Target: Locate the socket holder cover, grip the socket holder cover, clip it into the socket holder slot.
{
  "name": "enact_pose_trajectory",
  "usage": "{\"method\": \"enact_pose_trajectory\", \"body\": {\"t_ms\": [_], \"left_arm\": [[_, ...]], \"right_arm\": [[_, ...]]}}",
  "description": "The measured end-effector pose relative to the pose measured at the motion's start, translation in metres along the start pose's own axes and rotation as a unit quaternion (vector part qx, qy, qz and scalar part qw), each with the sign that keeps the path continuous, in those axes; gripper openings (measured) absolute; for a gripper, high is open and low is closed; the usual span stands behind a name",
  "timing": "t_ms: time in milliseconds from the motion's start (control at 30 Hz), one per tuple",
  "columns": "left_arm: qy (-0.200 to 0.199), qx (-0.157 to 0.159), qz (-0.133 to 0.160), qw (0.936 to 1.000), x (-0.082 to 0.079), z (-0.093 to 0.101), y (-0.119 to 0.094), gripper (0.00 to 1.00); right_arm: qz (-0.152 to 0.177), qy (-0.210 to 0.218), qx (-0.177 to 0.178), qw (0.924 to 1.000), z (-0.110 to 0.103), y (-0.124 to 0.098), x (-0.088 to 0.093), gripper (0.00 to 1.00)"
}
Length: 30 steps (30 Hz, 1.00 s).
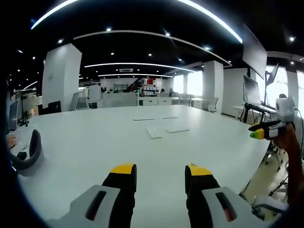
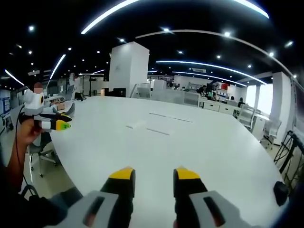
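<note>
Where the white table (image 1: 95, 142) spreads, thin flat white socket holder pieces (image 1: 164, 127), both grippers (image 1: 159, 178) (image 2: 151, 183) released and empty.

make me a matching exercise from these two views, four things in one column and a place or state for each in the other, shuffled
Things:
1. left gripper
2. right gripper
3. flat white pieces
4. grey headphones

Places or states:
A. lying mid-table, far ahead of both grippers
B. jaws open over the white table, other gripper held up at right
C. at the table's left edge in the left gripper view
D. jaws open, other gripper held up at left beside the table

Pairs: 1-B, 2-D, 3-A, 4-C
</note>
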<state>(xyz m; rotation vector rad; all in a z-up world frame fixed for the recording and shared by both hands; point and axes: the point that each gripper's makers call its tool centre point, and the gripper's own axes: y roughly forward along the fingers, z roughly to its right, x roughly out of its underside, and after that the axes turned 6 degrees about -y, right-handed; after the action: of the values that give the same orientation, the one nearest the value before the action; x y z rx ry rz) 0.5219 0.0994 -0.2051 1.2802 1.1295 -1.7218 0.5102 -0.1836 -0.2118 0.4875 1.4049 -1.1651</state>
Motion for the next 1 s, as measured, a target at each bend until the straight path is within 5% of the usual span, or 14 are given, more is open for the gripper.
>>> {"method": "enact_pose_trajectory", "body": {"t_ms": [1000], "left_arm": [[0.002, -0.001, 0.000, 1.0000, -0.006, -0.008, 0.005, 0.41]], "right_arm": [[-0.005, -0.008, 0.000, 1.0000, 0.010, 0.007, -0.004, 0.32]]}}
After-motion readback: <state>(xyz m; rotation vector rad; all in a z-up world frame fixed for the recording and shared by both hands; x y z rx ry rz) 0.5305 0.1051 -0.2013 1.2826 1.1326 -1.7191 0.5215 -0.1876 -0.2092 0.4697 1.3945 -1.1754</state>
